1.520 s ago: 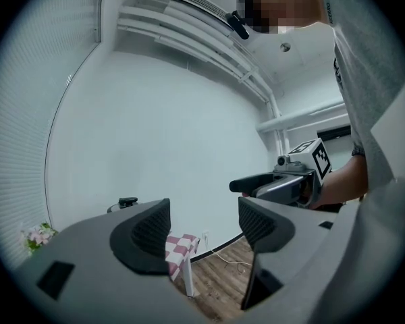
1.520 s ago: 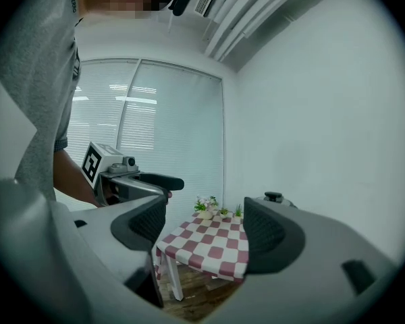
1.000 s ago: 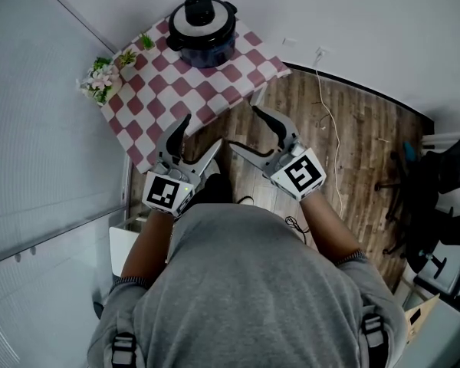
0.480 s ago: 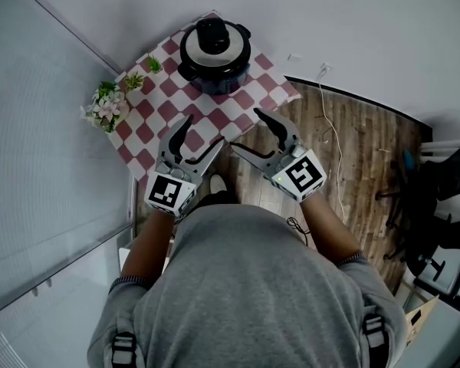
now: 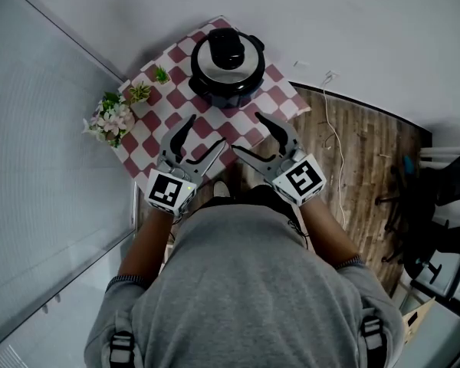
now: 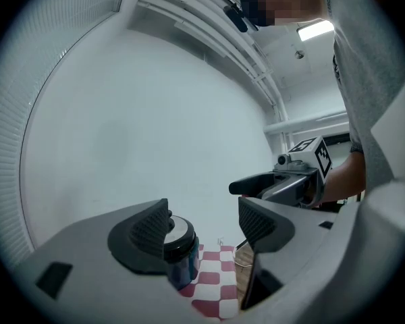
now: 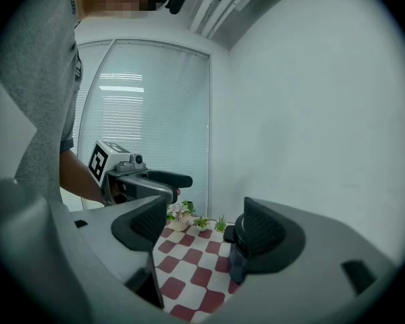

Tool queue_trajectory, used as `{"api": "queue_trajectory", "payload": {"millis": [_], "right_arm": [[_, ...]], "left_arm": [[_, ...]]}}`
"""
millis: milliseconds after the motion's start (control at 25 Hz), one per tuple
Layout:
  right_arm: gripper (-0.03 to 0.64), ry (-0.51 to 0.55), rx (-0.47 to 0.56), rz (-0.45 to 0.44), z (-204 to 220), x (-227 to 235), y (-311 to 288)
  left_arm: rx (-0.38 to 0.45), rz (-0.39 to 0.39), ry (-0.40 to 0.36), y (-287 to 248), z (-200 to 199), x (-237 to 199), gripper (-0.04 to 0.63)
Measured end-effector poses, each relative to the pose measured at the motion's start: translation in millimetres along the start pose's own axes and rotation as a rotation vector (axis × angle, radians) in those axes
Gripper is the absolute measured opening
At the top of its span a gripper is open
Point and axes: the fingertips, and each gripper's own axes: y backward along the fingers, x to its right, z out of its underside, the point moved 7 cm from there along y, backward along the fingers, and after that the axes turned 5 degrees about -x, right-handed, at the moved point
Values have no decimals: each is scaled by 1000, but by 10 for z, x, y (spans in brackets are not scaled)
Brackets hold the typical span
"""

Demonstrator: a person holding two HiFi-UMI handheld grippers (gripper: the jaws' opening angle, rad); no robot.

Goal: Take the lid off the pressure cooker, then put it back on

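Grey-jawed, our left tool (image 5: 202, 135) and right tool (image 5: 248, 133) both gape wide and empty over the near edge of the checked surface (image 5: 150, 129); we judge the pressure cooker (image 5: 228, 79), lid (image 5: 228, 50) on, straight ahead between them, roughly equidistant.

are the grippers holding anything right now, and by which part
Nothing is held: the left gripper and right gripper are open and empty, short of the pressure cooker, its lid on.

A small bench (image 5: 288, 100) draped in a red-and-white checked cloth (image 5: 176, 119) carries the pressure cooker (image 5: 228, 79) at its far side, with the lid (image 5: 228, 52) on. A flower posy (image 5: 111, 119) and two little green plants (image 5: 140, 92) line its left edge.
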Motion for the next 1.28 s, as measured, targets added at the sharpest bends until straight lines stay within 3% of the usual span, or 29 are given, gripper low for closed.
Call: {"api": "queue_trajectory", "payload": {"millis": [320, 920, 1280], "right_arm": [[361, 5, -7, -37, 48, 459, -205], [356, 92, 0, -307, -106, 1888, -634], [345, 123, 20, -446, -68, 2437, -766]], "left_arm": [[0, -49, -6, -312, 22, -215, 341], [-45, -300, 7, -1344, -206, -525, 341], [-99, -421, 3, -1765, -217, -521, 341]]}}
